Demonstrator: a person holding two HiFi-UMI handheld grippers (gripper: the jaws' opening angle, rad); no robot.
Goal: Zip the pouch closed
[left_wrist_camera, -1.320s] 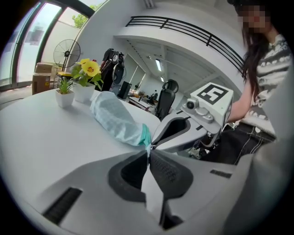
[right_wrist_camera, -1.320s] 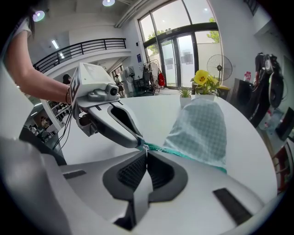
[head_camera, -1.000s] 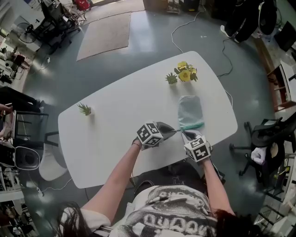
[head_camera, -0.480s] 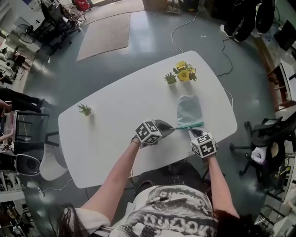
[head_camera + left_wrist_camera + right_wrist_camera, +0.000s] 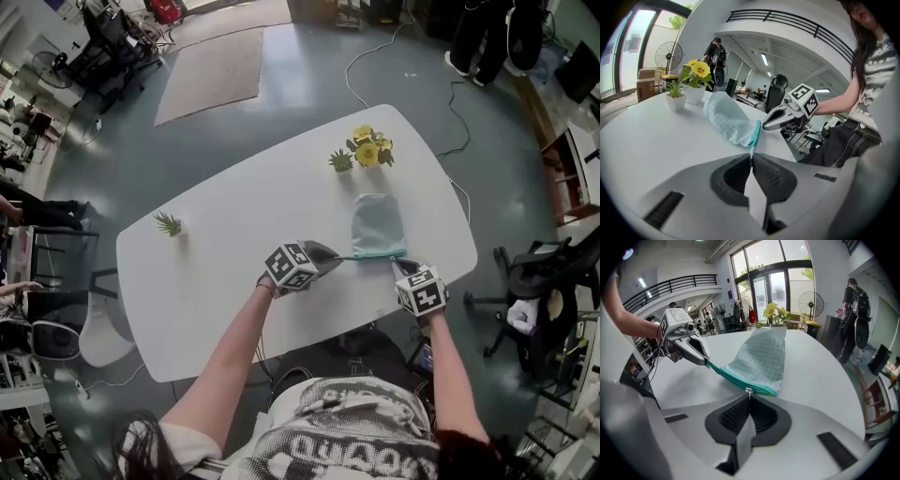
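1. The pouch [image 5: 378,223], pale checked fabric, is being kept flat on the white table [image 5: 234,234], toward its right side. Its teal zipper [image 5: 373,256] edge is being turned toward the person.
2. The zipper end [image 5: 751,151] is being clenched by the left gripper [image 5: 339,259], with the jaws pressed together on the thin strip. The edge is being held taut from that side.
3. The zipper pull [image 5: 749,391] is being pinched by the right gripper [image 5: 398,267], with the jaws closed on the small metal tab.
4. Change: over the last second the right gripper is being drawn rightward along the teal edge, away from the left one, which is being kept nearly in place. The pull is now being seen close to the pouch's right corner, with only a short stretch beyond it.
5. Meaning: the zipping is being judged almost finished. A last short tug is probably being called for, with the left end anchored.
6. Beyond the pouch, a pot of yellow flowers [image 5: 367,150] and a small green plant [image 5: 343,161] are being left untouched, clear of it. Another small plant [image 5: 170,224] is being left well apart at the left.
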